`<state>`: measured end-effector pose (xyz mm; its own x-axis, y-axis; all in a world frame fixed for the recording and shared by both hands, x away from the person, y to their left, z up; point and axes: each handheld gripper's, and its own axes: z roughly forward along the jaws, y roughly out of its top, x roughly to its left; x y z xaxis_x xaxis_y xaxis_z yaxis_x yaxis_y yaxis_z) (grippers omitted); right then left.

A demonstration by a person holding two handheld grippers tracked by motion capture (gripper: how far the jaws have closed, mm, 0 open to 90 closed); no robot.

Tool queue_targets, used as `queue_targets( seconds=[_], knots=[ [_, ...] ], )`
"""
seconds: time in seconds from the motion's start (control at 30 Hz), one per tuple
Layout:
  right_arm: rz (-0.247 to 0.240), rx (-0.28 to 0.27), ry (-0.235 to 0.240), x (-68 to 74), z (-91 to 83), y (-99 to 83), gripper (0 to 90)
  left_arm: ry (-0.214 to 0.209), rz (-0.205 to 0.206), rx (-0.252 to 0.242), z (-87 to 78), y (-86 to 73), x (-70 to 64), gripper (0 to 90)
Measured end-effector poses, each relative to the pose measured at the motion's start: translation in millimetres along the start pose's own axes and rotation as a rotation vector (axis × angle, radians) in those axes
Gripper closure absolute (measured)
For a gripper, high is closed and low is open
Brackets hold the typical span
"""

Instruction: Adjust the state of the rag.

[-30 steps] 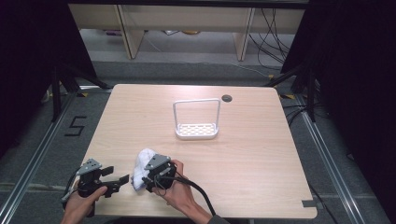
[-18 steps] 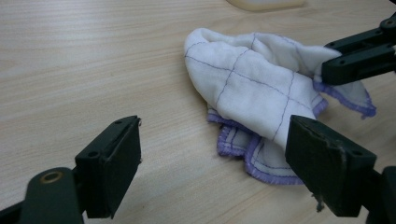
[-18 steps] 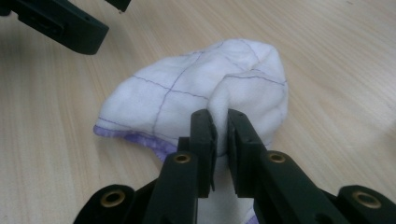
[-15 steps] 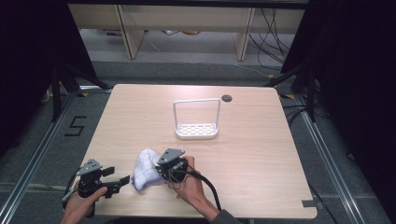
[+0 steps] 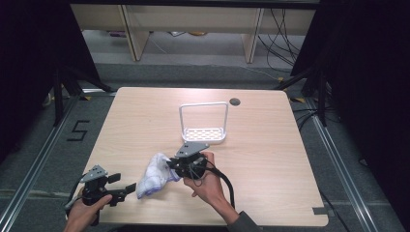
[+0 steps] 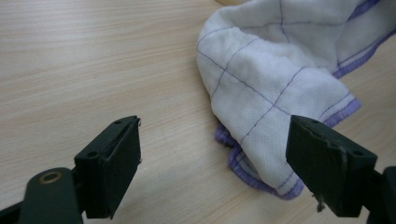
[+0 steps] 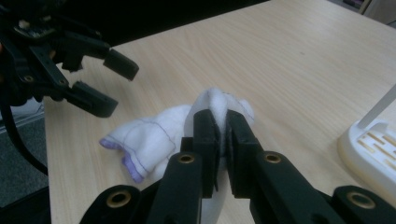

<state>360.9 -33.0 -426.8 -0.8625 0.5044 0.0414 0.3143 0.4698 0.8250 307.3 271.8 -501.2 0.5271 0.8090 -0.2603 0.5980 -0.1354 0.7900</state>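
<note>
A white cloth (image 5: 153, 175) with purple grid lines and a purple hem lies crumpled near the table's front edge. My right gripper (image 5: 175, 166) is shut on a fold of the cloth (image 7: 159, 133), pinching it between both jaws, with its own point midway at the tips (image 7: 222, 122). My left gripper (image 5: 129, 187) stands open just left of the cloth, low over the table. In the left gripper view the cloth's hemmed end (image 6: 275, 107) lies between and ahead of the wide-open jaws (image 6: 215, 163). The left gripper (image 7: 100, 77) also appears open beyond the cloth in the right gripper view.
A white rack (image 5: 203, 123) with a tall wire handle and slotted base stands at the table's middle. A small dark round grommet (image 5: 235, 102) sits behind it. The wooden table (image 5: 270, 145) has bare room on the right and at the back left.
My right gripper has dragged the cloth to the right and slightly away from the front edge, stretching it out. The left gripper has stayed nearly in place, open.
</note>
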Motion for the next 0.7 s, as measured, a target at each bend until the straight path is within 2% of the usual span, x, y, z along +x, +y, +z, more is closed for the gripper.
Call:
queue_targets(
  seconds=[0.03,0.07,0.13,0.17,0.37,0.43,0.47,0.5,0.53,0.57,0.6,0.63,0.67,0.7],
  knots=[
    [-0.021,-0.014,0.003,-1.5,-1.8,0.8,84.6,-0.007,0.006,0.002,0.9,-0.2,-2.1,17.4],
    [-0.006,-0.008,0.013,-1.5,-3.2,0.5,84.5,-0.033,0.019,0.007,1.6,0.3,-4.9,17.7],
    [-0.011,-0.008,0.011,-1.9,-3.1,0.1,84.6,-0.047,0.023,-0.004,2.8,0.0,-6.8,18.2],
    [0.010,0.002,0.008,-1.3,-3.0,-0.9,84.5,-0.058,0.031,0.008,2.7,-0.2,-8.2,20.0],
    [0.018,0.001,0.016,-1.1,-2.5,-0.7,84.5,-0.099,0.062,0.033,15.1,-2.9,-20.0,23.3],
    [0.023,-0.011,0.017,-1.2,-2.1,-0.7,84.4,-0.125,0.091,0.048,24.5,-2.2,-26.2,27.8],
    [0.030,-0.006,0.021,-0.8,-2.7,-0.5,84.4,-0.125,0.091,0.048,24.5,-2.2,-26.2,30.7],
    [0.021,0.000,0.017,-2.0,-3.7,-0.1,84.4,-0.126,0.140,0.075,30.0,-0.8,-28.4,37.4],
    [0.021,0.000,0.017,-2.0,-3.7,-0.1,84.4,-0.126,0.140,0.075,30.0,-0.8,-28.4,44.1],
    [0.034,0.002,0.022,-1.3,-4.1,-0.1,84.4,-0.131,0.159,0.080,33.3,-1.5,-29.2,44.1],
    [0.018,-0.010,0.020,-3.1,-3.4,-0.1,84.4,-0.140,0.179,0.093,35.0,-1.8,-29.1,52.5],
    [0.027,-0.022,0.015,-2.7,-3.4,-0.4,84.5,-0.153,0.182,0.074,36.0,-2.6,-29.3,65.4],
    [0.002,-0.019,0.017,-6.3,-6.2,0.3,84.5,-0.166,0.189,0.043,32.4,0.8,-29.5,78.1],
    [0.002,-0.019,0.017,-6.3,-6.2,0.3,84.5,-0.166,0.189,0.043,32.4,0.8,-29.5,79.9]
  ],
)
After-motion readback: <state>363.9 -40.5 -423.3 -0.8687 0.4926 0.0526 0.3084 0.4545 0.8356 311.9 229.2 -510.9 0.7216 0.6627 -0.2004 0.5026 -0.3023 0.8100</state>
